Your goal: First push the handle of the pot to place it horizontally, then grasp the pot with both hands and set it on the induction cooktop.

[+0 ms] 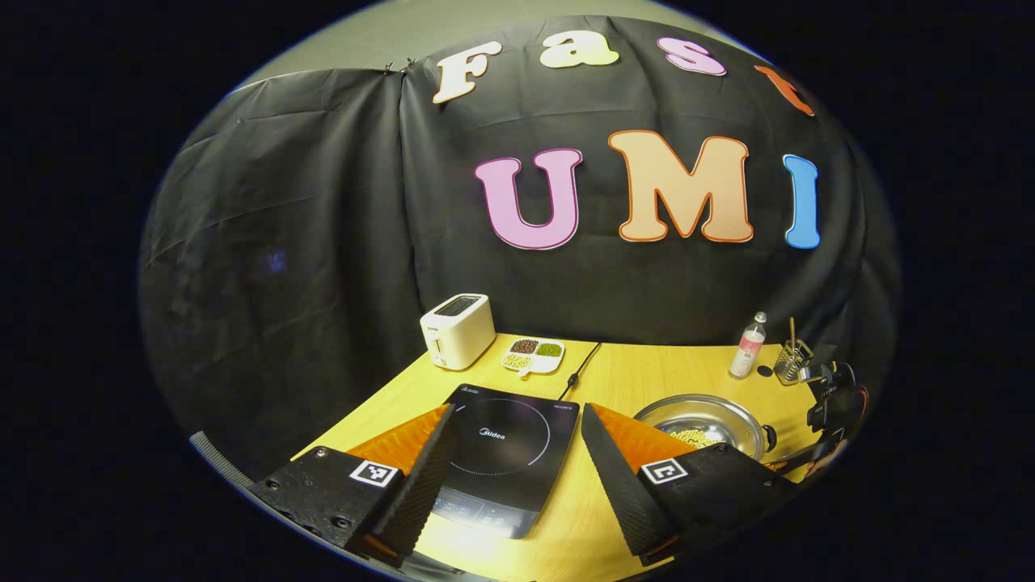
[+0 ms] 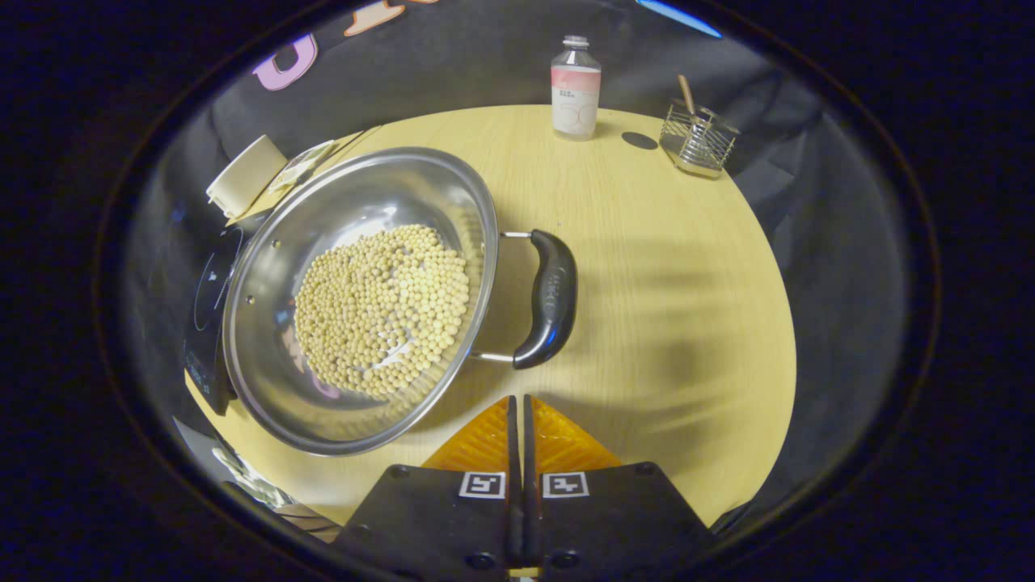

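The wooden surface [image 2: 663, 267] carries everything. On it the induction cooktop [image 1: 505, 453] lies straight ahead of the left tongs [image 1: 513, 453], whose fingers are spread wide with nothing between them, framing the cooktop's glass from either side without touching it.

The steel pot [image 2: 356, 299], its bottom covered with pale beans [image 2: 380, 311], sits on the surface just beside the cooktop, on the cooktop's right as the left gripper view has it [image 1: 702, 422]. In the right gripper view the pot fills the area ahead and to the left of the right tongs [image 2: 517, 404], which are pressed together, tips closed on nothing.

The relation that matters is the pot's black handle [image 2: 550, 295]: it juts from the rim on the side facing away from the cooktop, and lies just ahead of the closed right tips and slightly to their right, apart from them. Its long axis runs nearly along the tongs' own pointing direction (so a sideways nudge with the closed tips looks like the way to swing it). The right tongs are clearly the nearer pair; the left ones hang well apart from the pot, over the cooktop.

Smallest, at the far edge: a bottle [image 2: 576, 87] and a wire holder [image 2: 699, 137].
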Available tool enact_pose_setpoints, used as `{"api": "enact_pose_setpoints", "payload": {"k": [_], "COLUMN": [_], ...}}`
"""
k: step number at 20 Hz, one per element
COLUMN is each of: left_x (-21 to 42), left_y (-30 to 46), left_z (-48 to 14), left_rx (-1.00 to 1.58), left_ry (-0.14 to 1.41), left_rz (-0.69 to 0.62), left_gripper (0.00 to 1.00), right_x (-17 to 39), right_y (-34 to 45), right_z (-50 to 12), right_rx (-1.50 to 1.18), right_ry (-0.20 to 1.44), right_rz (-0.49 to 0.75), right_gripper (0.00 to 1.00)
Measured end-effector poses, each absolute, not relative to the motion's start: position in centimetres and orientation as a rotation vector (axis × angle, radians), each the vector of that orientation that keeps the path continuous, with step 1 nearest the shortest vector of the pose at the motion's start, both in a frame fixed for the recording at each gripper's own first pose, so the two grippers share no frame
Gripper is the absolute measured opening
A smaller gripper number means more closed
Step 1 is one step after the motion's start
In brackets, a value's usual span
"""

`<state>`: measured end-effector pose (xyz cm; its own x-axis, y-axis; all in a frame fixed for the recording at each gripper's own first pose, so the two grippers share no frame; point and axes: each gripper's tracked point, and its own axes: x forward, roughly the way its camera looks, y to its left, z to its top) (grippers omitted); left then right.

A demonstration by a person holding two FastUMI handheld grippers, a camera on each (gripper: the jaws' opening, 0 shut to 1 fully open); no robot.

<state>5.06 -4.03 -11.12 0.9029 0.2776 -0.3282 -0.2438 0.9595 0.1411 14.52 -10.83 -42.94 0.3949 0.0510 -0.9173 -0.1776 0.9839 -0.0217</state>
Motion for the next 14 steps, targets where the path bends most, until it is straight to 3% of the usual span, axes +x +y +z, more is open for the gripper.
{"api": "enact_pose_setpoints", "payload": {"k": [5, 7, 9, 11, 12, 14], "left_x": [5.2, 5.6, 6.1, 6.6, 6.8, 7.5], "left_y": [-4.7, -5.1, -5.2, -5.6, -5.7, -5.8], "left_z": [-12.7, -13.5, -14.6, -15.6, -16.0, -17.0], "left_rx": [0.082, 0.067, 0.054, 0.039, 0.034, 0.034], "left_ry": [0.39, 0.407, 0.433, 0.452, 0.462, 0.488], "left_rz": [0.241, 0.222, 0.209, 0.189, 0.18, 0.162], "left_gripper": [0.94, 0.94, 0.94, 0.94, 0.94, 0.94], "right_x": [13.4, 12.6, 12.0, 11.7, 11.7, 12.1], "right_y": [-11.4, -11.4, -11.7, -11.6, -11.5, -11.4], "right_z": [-43.0, -42.1, -41.2, -40.3, -39.8, -38.7], "right_rx": [-0.095, -0.053, -0.003, 0.061, 0.101, 0.181], "right_ry": [1.173, 1.196, 1.198, 1.198, 1.201, 1.194], "right_rz": [0.147, 0.148, 0.144, 0.141, 0.141, 0.137], "right_gripper": [0.03, 0.24, 0.36, 0.72, 0.85, 0.93]}}
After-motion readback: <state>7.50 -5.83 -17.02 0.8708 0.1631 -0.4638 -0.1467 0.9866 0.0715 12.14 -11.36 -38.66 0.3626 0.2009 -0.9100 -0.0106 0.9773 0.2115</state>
